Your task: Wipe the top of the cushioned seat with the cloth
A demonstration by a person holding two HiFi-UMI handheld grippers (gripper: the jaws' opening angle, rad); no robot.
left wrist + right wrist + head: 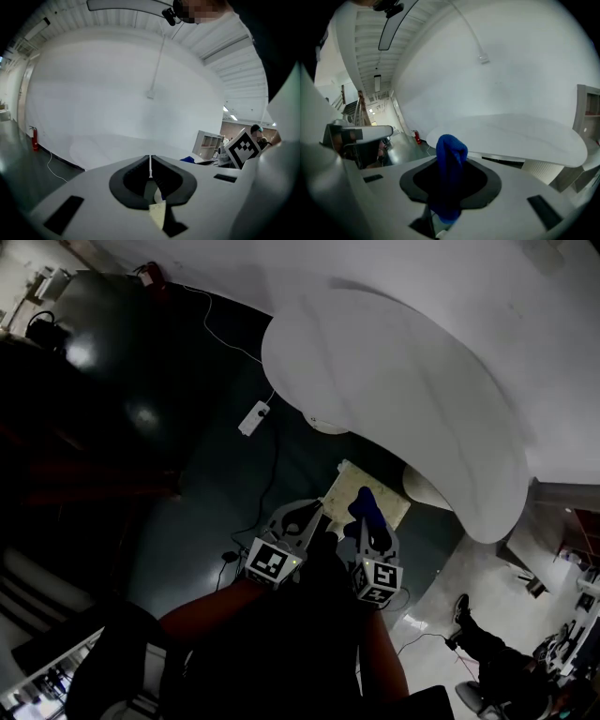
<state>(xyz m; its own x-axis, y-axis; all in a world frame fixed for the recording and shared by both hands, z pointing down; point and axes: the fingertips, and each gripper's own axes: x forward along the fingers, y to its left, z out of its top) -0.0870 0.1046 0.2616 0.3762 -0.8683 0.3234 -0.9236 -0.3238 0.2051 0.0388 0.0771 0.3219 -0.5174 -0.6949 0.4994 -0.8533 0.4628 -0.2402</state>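
**Right gripper view: jaws clamped on the cloth, left jaws shut and empty**

1. Right gripper point(450, 161): the jaws are closed on a blue cloth point(451, 149). The cloth stands up between the jaws as a folded bunch, and its lower end hangs below them.
2. Left gripper point(150, 165): the jaws are pressed together with only a thin seam between them. Nothing is held. A pale yellowish surface shows through the gap under the jaws.
3. Head view: the left gripper point(307, 517) and the right gripper point(367, 514) sit side by side, close together, with both sets of jaws pointing away from the person. Each carries a marker cube point(271, 562) at its rear.
4. The cloth point(364, 502) projects from the right jaws over the near edge of the cushioned seat point(386, 493). The seat is a pale, square pad just ahead of both grippers. Contact between cloth and seat cannot be determined.
5. A large white table point(403, 381) with a rounded edge lies beyond the seat and overhangs its far side.
6. The floor point(187, 484) is dark and glossy. A white power strip point(253, 418) lies on it to the left of the table, with a cable point(270, 474) running from it.
7. A red fire extinguisher point(35, 139) stands on the floor by the far wall.
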